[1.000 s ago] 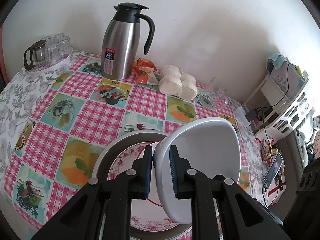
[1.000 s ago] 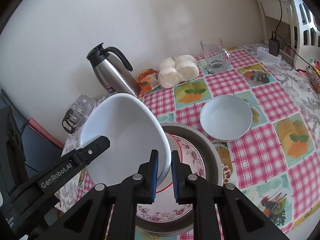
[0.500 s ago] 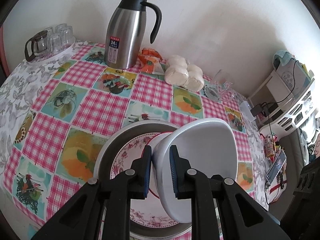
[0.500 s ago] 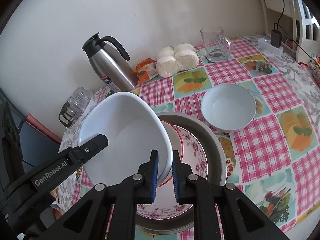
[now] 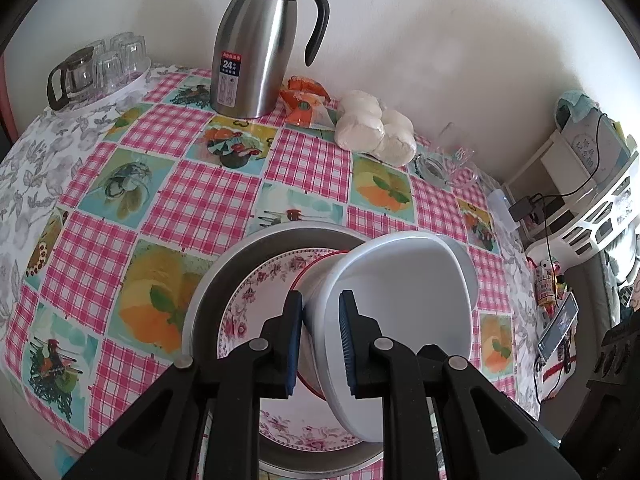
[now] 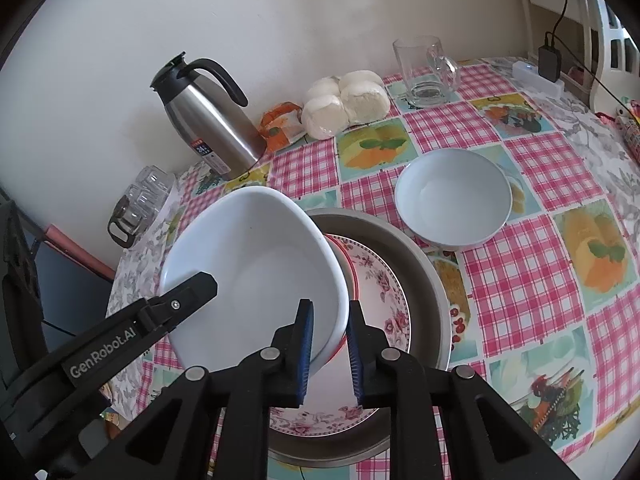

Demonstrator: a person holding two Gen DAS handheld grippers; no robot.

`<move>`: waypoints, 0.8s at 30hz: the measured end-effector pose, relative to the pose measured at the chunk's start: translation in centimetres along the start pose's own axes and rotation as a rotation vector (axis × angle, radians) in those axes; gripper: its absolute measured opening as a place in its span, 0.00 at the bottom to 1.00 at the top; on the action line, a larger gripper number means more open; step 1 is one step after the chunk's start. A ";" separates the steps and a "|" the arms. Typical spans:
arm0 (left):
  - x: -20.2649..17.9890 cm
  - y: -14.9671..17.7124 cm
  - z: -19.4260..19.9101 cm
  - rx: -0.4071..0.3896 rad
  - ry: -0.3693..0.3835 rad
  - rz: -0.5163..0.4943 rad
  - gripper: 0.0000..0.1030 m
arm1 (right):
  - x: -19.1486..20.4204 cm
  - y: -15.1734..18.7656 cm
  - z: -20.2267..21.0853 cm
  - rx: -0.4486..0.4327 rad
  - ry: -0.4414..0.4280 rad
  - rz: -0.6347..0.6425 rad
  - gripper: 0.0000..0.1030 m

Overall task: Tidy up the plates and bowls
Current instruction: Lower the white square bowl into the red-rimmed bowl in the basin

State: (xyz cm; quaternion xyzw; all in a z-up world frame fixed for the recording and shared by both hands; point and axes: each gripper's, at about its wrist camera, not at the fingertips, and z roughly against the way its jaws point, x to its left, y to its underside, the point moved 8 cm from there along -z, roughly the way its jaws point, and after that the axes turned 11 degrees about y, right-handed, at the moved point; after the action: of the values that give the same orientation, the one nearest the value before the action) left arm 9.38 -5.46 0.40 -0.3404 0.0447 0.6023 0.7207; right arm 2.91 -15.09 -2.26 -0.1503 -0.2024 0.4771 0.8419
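Note:
A large white bowl (image 5: 400, 292) (image 6: 256, 264) hangs tilted over a round metal pan (image 5: 216, 276) (image 6: 424, 264). In the pan lie a floral plate (image 5: 256, 300) (image 6: 384, 292) and a red-rimmed dish (image 5: 320, 264) (image 6: 348, 264). My left gripper (image 5: 320, 344) is shut on the bowl's rim. My right gripper (image 6: 329, 348) straddles the opposite rim; its jaws are opening, with the rim between the pads and touching them. A smaller white bowl (image 6: 454, 196) sits on the cloth to the right of the pan.
At the back by the wall stand a steel thermos jug (image 5: 256, 44) (image 6: 212, 128), an orange packet (image 5: 304, 100), bagged white buns (image 5: 376, 132) (image 6: 344, 104) and a glass mug (image 6: 424, 72). A tray of glasses (image 5: 96, 68) is far left. The table's right edge drops toward a white shelf (image 5: 592, 200).
Both grippers have tipped slightly further downward, still holding the white bowl over the pan. The right gripper's pads stand a little wider apart than before.

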 end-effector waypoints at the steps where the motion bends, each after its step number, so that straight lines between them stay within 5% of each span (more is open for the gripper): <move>1: 0.1 0.1 -0.1 0.005 0.000 0.004 0.17 | 0.0 0.1 -0.1 0.004 0.002 -0.002 0.19; 24: 1.2 0.6 -1.3 0.033 -0.006 0.052 0.17 | 0.0 0.3 -1.1 0.016 0.010 0.011 0.22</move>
State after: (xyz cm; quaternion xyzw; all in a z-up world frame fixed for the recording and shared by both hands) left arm 9.66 -5.13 -1.41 -0.3254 0.0611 0.6210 0.7104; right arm 3.24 -14.97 -3.30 -0.1470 -0.1933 0.4824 0.8416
